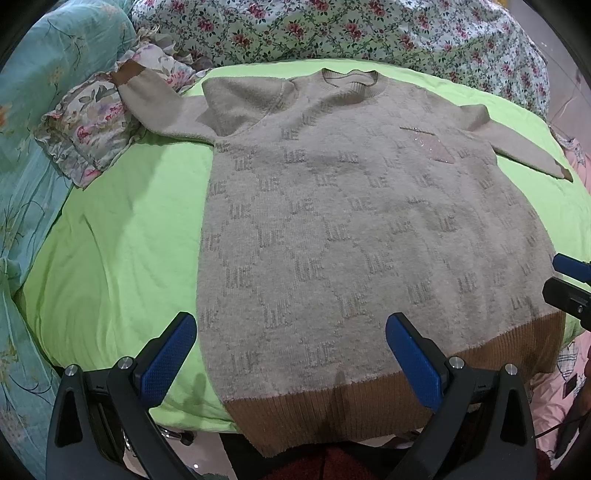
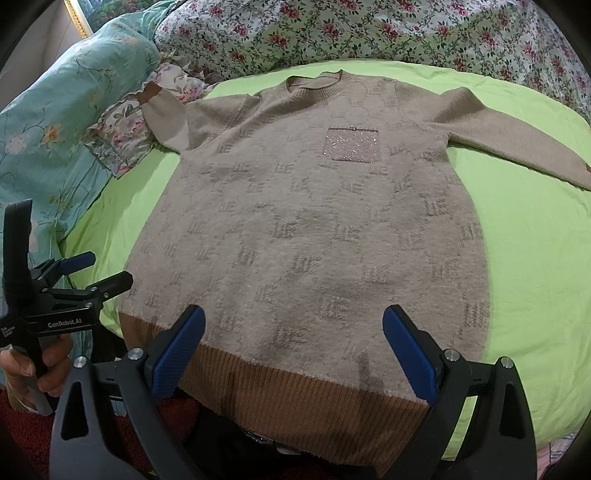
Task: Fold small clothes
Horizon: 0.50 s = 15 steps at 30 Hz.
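A beige knit sweater [image 1: 351, 229] with a letter pattern, a brown ribbed hem and a sparkly chest pocket lies flat, front up, on a green sheet [image 1: 122, 240]; it also shows in the right wrist view [image 2: 314, 240]. Its left sleeve runs up onto a floral cloth and its right sleeve lies out to the right. My left gripper [image 1: 291, 354] is open and empty over the hem's left part. My right gripper [image 2: 293, 350] is open and empty over the hem's middle. Each gripper shows at the edge of the other's view, the right [image 1: 570, 286] and the left [image 2: 92, 273].
A ruffled floral cloth [image 1: 88, 129] lies at the sheet's far left corner. A teal quilt [image 1: 33, 110] is bunched on the left and a floral quilt [image 1: 351, 33] along the back. The sheet's near edge drops off just below the hem.
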### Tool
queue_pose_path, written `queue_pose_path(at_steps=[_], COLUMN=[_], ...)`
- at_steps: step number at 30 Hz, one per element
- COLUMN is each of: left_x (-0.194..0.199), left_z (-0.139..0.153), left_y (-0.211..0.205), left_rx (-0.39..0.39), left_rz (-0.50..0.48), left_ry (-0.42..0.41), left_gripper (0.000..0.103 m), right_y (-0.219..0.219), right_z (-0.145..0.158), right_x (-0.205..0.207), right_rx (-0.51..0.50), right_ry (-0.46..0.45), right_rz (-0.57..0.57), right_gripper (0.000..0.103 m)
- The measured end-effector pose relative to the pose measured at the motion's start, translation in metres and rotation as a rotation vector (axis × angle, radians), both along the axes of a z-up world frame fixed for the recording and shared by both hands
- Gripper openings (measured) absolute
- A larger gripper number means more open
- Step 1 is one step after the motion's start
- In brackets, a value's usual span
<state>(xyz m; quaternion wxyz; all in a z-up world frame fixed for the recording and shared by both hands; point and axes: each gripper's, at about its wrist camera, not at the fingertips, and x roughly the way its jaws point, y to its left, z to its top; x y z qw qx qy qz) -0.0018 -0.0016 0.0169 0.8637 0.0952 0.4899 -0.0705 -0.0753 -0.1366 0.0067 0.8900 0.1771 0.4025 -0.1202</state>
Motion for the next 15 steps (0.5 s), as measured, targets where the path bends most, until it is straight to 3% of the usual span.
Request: queue_pose_path(at_steps=[1, 4, 15], left_x=[0.002, 0.008, 0.059], left_z=[0.000, -0.001, 0.001], left_y=[0.000, 0.001, 0.003], left_rx=[0.008, 0.013, 0.069], left_rz=[0.001, 0.007, -0.023], left_ry=[0.004, 0.007, -0.047], left_gripper=[0.103, 0.102, 0.103], right_y=[-0.003, -0.006, -0.036], right_z=[0.000, 0.000, 0.008], right_x=[0.002, 0.005, 0.034], right_rx=[0.049, 0.058, -0.010], right_ry=[0.006, 0.024, 0.022], right_rz=[0.002, 0.002, -0.003], right_gripper=[0.097, 0.097, 0.097])
